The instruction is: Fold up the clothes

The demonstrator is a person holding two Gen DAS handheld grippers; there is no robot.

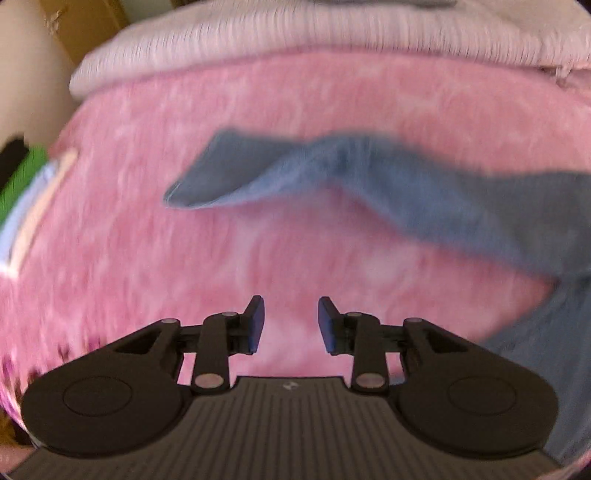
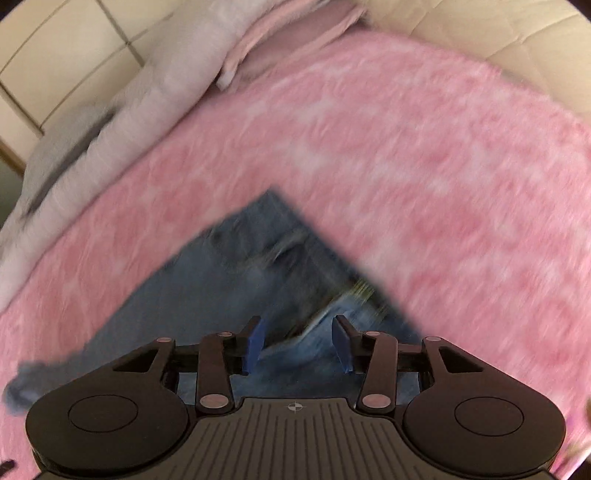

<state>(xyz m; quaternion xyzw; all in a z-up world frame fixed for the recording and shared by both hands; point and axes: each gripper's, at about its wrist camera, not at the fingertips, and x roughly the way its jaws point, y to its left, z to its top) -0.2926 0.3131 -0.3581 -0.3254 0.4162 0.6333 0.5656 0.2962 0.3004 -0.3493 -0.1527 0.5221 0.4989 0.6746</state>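
Note:
A pair of blue jeans (image 1: pixel 424 192) lies on a fluffy pink blanket (image 1: pixel 184 240), one leg stretching left with its hem lifted and curled. My left gripper (image 1: pixel 291 325) hovers open above bare blanket, short of that leg, with nothing between its blue pads. In the right wrist view the waist end of the jeans (image 2: pixel 236 280) forms a corner on the pink blanket (image 2: pixel 424 166). My right gripper (image 2: pixel 298 345) is open just over the denim, its fingers either side of a pale fold. Both views are blurred by motion.
A folded whitish knit cover (image 1: pixel 295 33) lies along the far edge of the blanket, also seen as a grey-white quilt (image 2: pixel 122 118) at the left. A green and white item (image 1: pixel 26 184) sits off the blanket's left side. Beige floor tiles (image 2: pixel 55 55) lie beyond.

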